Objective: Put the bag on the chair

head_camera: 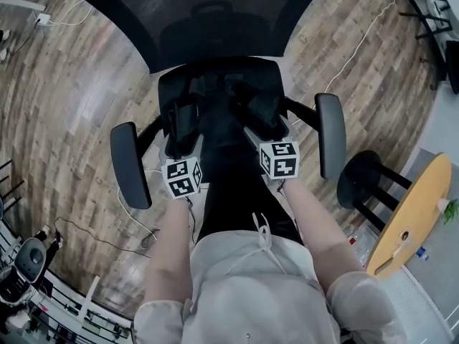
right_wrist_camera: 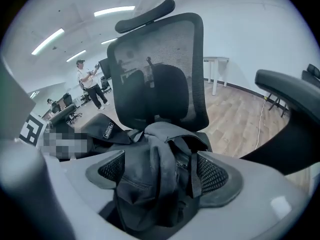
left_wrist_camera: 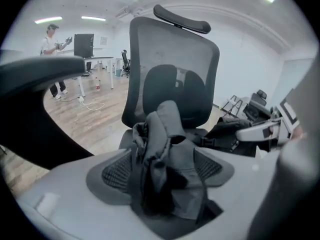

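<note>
A black fabric bag [head_camera: 224, 100] lies slumped on the seat of a black mesh office chair [head_camera: 208, 13]. In the head view my left gripper [head_camera: 183, 120] and right gripper [head_camera: 262, 112] reach over the seat's front, one at each side of the bag. In the left gripper view the left gripper [left_wrist_camera: 162, 170] stands wide, with a bunched fold of the bag [left_wrist_camera: 167, 129] rising loose between its pads [left_wrist_camera: 112, 174]. The right gripper [right_wrist_camera: 162, 173] is just as wide; the bag [right_wrist_camera: 165, 134] and a strap sit between its pads [right_wrist_camera: 216, 175] without being pinched.
The chair's armrests [head_camera: 130, 165] [head_camera: 330, 135] flank both grippers. A black stool [head_camera: 362, 179] and a round wooden table [head_camera: 414, 213] stand to the right. Cables [head_camera: 362, 41] trail over the wood floor. A person [left_wrist_camera: 52, 44] stands far off by some desks.
</note>
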### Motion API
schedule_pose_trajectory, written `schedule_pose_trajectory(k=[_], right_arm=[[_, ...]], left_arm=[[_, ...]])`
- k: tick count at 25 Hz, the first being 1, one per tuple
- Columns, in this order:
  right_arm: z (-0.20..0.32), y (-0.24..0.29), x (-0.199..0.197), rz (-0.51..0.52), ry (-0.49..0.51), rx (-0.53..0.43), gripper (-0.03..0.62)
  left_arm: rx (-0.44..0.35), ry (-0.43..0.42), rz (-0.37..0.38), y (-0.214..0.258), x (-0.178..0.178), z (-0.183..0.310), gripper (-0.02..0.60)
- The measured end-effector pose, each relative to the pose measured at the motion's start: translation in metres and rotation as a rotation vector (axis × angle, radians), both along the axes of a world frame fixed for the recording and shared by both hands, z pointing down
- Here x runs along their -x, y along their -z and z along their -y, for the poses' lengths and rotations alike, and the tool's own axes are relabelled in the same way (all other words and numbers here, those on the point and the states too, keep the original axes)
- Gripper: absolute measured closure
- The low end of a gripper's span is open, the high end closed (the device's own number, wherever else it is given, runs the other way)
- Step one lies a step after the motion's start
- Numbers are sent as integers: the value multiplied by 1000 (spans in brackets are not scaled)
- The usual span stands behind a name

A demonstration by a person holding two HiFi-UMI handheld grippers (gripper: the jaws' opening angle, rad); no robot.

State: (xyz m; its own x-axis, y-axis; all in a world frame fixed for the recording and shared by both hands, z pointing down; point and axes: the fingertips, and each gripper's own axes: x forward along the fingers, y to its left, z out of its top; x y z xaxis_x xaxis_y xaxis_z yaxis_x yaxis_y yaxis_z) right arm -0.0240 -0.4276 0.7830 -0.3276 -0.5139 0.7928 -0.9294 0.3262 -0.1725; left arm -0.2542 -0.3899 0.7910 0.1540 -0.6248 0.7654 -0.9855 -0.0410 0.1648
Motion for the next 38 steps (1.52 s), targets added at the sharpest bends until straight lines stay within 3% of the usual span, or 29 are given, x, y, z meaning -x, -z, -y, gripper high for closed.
schedule_pose_trajectory(k=[3,6,13,14,20,25,30,38], right_arm=[[-6,20,-1,-2,-7,-22,173],[-8,47,-1,20,-6,-43,282],[-9,127,-4,122,-53,-138,550],[-8,139,-6,134,-62,-151,593],[-6,205,-4,161,-54,-236,595],[-5,269,2,189,-39,-327,595],[-10,342,14,274,21,-437,595],[-22,441,23,367,69,-594,597]], left_arm=[[-69,26,15,30,-2,1,199],[-129,46,11,64,-5,4,251],[-245,42,-18,145,-21,4,575],[-264,37,-24,157,-24,5,575],[-384,1,-7,230,-36,3,575],[-477,-48,74,294,-46,3,575],[-612,-46,44,375,-59,6,575],[-744,-50,3,473,-66,-2,575]])
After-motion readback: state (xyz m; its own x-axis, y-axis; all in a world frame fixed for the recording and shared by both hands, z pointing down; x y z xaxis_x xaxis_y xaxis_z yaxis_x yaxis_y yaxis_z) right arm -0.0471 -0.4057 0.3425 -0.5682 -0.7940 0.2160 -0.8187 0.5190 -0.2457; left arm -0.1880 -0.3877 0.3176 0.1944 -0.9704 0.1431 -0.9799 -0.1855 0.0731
